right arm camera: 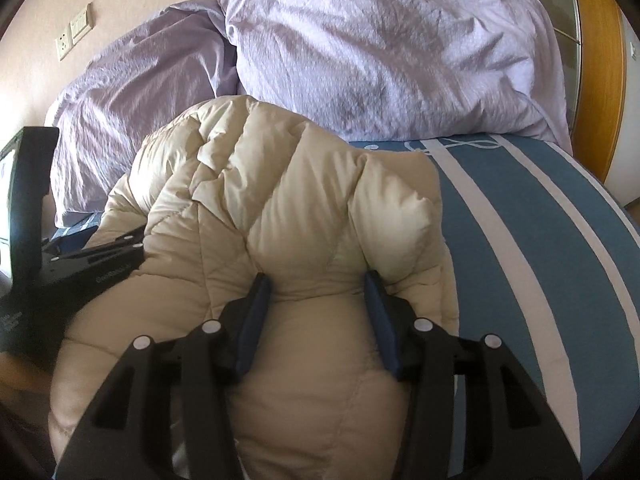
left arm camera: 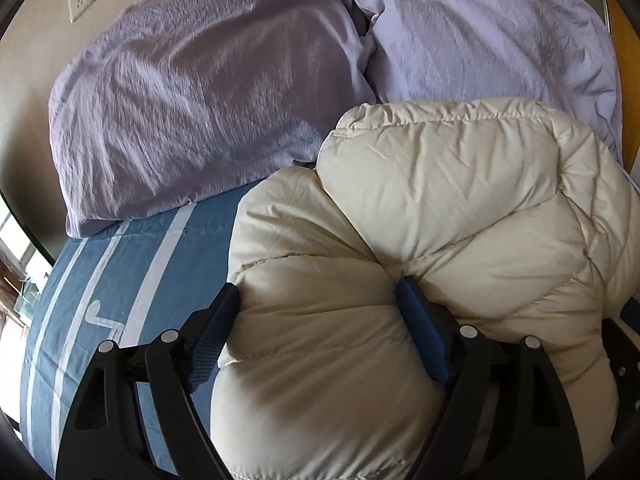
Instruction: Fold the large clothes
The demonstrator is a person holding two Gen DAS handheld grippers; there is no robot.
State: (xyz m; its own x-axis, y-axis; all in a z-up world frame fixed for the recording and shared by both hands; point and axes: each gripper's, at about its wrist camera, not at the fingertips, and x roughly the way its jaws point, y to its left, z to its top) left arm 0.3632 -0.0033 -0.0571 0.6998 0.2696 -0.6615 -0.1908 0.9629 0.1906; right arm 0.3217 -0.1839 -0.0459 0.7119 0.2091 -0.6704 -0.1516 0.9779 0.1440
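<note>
A puffy cream down jacket [left arm camera: 440, 184] lies bunched on the bed. My left gripper [left arm camera: 318, 290] straddles a thick roll of it, jaws wide. The right blue pad [left arm camera: 420, 320] sits in a seam fold and the left pad [left arm camera: 216, 328] lies along the roll's edge without squeezing it. My right gripper [right arm camera: 316, 280] is shut on a fold of the same jacket [right arm camera: 288, 184], both blue pads dug into the padding. The left gripper's black frame [right arm camera: 80, 268] shows at the jacket's left side in the right wrist view.
The blue sheet with white stripes [left arm camera: 100, 300] [right arm camera: 540, 240] covers the bed. Two lilac pillows [left arm camera: 200, 92] [right arm camera: 380, 48] lean against the wall behind the jacket. Wall sockets [right arm camera: 74, 36] are at the upper left, and a wooden frame [right arm camera: 596, 60] at the right.
</note>
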